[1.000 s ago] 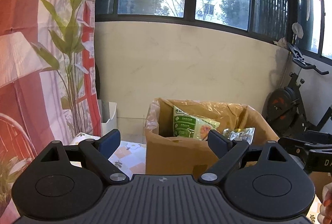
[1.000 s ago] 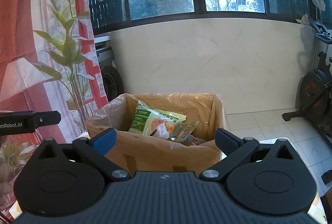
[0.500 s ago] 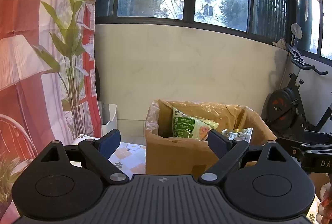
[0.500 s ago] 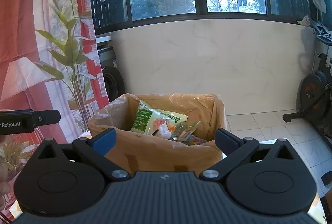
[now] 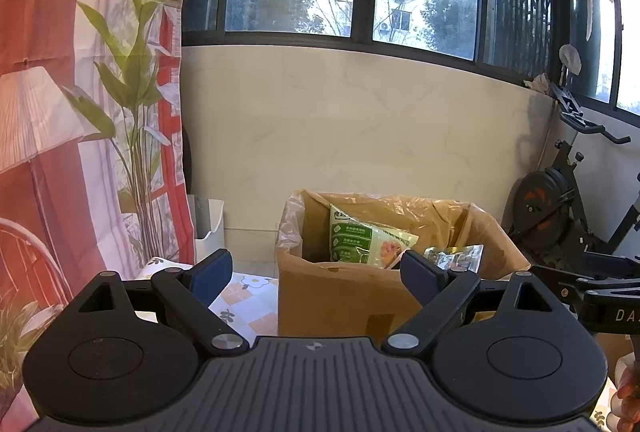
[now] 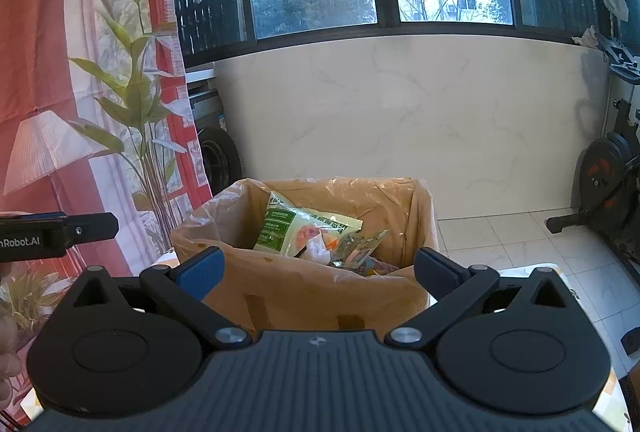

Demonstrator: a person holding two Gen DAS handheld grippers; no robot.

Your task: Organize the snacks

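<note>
The near wall of the cardboard box (image 6: pixel 304 296) ahead of the right claw (image 6: pixel 316 266) is hiding most of the snack packets (image 6: pixel 344 252) inside. Print on the green packet (image 5: pixel 352 238) is too small to read. The exercise bike (image 6: pixel 608 188), far right, is running off the frame edge.

In the right wrist view, the black body of the left tongs (image 6: pixel 56 234) at the left edge bears white lettering cut off by the frame, readable as "nRobot.AI". In the left wrist view, the black body of the right tongs (image 5: pixel 608 312) at the right edge shows the white letters "DA", the rest out of frame. The green snack bag (image 6: pixel 296 232) in the cardboard box (image 6: pixel 304 292) carries printed panels of text too small to read.
</note>
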